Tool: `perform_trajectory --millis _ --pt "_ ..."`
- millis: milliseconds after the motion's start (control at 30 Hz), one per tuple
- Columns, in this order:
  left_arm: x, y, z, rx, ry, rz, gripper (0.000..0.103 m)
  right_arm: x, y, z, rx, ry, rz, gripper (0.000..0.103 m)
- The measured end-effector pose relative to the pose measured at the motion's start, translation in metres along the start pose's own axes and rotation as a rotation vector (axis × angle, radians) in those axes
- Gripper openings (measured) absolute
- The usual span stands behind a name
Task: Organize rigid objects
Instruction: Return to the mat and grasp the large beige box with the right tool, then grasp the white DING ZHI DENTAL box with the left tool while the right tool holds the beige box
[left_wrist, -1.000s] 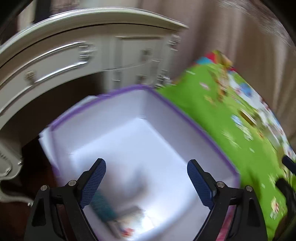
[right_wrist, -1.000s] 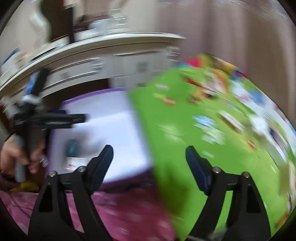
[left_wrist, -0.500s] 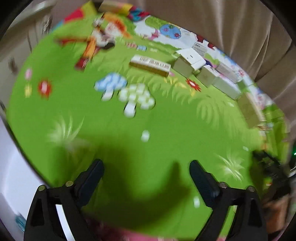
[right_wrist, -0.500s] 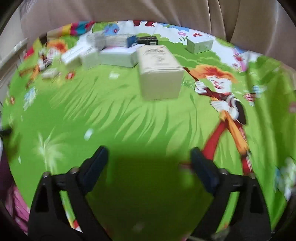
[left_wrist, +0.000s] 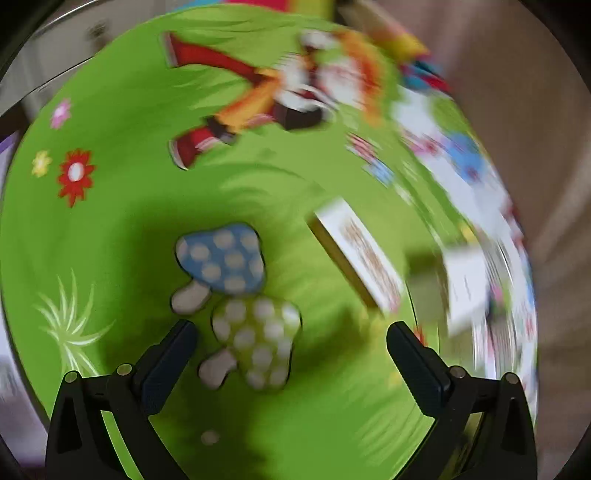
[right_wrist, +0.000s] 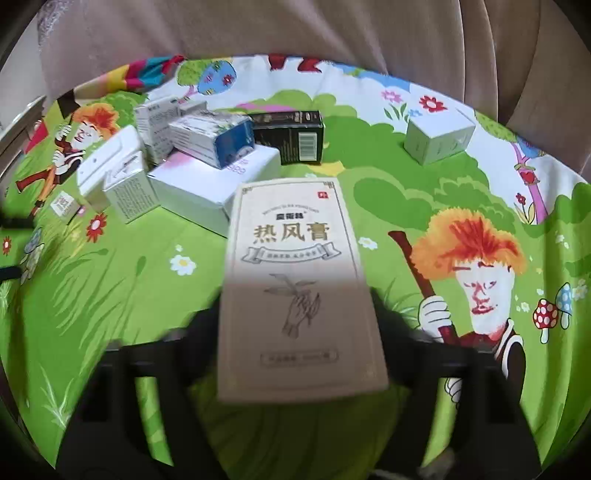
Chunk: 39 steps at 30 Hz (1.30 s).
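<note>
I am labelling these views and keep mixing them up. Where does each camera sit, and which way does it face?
Left wrist: sits on the left gripper, tilted steeply down at the green mat; only its opening fingers show, nothing between them.
Right wrist: sits on the right gripper, angled down at the beige box between its closing fingers.
Shared: the green cartoon mat with boxes on it.

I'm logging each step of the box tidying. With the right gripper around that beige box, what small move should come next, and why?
Probably finish closing the right gripper on the beige box. Its jaws are closing, the box lies flat on the green mat between them, and blur hides whether the pads press yet. Lift afterwards.
</note>
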<state>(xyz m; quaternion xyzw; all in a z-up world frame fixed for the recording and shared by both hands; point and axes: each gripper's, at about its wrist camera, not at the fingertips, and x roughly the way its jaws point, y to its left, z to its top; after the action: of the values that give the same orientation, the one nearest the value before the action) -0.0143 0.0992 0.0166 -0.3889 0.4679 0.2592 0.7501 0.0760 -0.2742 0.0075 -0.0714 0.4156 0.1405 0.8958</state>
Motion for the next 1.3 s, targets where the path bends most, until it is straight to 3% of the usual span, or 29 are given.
perform_trajectory --millis 67,167,400,600,667,700,733,800,900,1033,1167,1300 --pt "0.008 -0.010 0.012 -0.076 -0.019 0.055 0.103 -0.003 0.001 -0.002 -0.001 -0.003 0.001 0.058" --pt "0.021 -0.033 0.021 -0.087 -0.040 0.197 0.103 -0.003 -0.002 -0.002 0.000 -0.003 0.005 0.058" --pt "0.041 -0.071 0.018 0.040 -0.153 0.359 0.103 0.000 -0.004 -0.001 0.011 -0.003 0.026 0.061" --pt "0.046 -0.086 0.012 0.129 -0.176 0.319 0.103 0.001 -0.002 0.000 0.006 0.003 0.034 0.065" --pt "0.048 -0.095 0.005 0.216 -0.168 0.291 0.100 0.001 -0.002 0.000 0.007 0.003 0.036 0.065" --pt "0.047 -0.102 -0.002 0.290 -0.178 0.262 0.084 0.001 -0.002 0.000 0.006 0.003 0.035 0.065" --pt "0.041 -0.105 -0.011 0.376 -0.188 0.225 0.058 0.001 -0.003 0.000 0.005 0.004 0.034 0.065" --pt "0.030 -0.106 -0.031 0.552 -0.178 0.132 0.032 0.000 -0.003 -0.001 0.006 0.003 0.030 0.065" --pt "0.013 -0.082 -0.056 0.754 -0.127 -0.044 0.032 0.000 -0.002 -0.001 0.005 0.004 0.020 0.065" --pt "0.001 -0.046 -0.053 0.870 -0.077 -0.199 0.033 0.000 -0.003 0.000 0.005 0.005 0.020 0.065" --pt "0.007 -0.045 -0.036 0.856 -0.044 -0.252 0.034 0.001 -0.003 0.000 0.006 0.008 0.019 0.071" --pt "0.015 -0.059 -0.037 0.873 -0.078 -0.220 0.060 0.004 0.000 0.001 -0.009 0.021 0.033 0.085"
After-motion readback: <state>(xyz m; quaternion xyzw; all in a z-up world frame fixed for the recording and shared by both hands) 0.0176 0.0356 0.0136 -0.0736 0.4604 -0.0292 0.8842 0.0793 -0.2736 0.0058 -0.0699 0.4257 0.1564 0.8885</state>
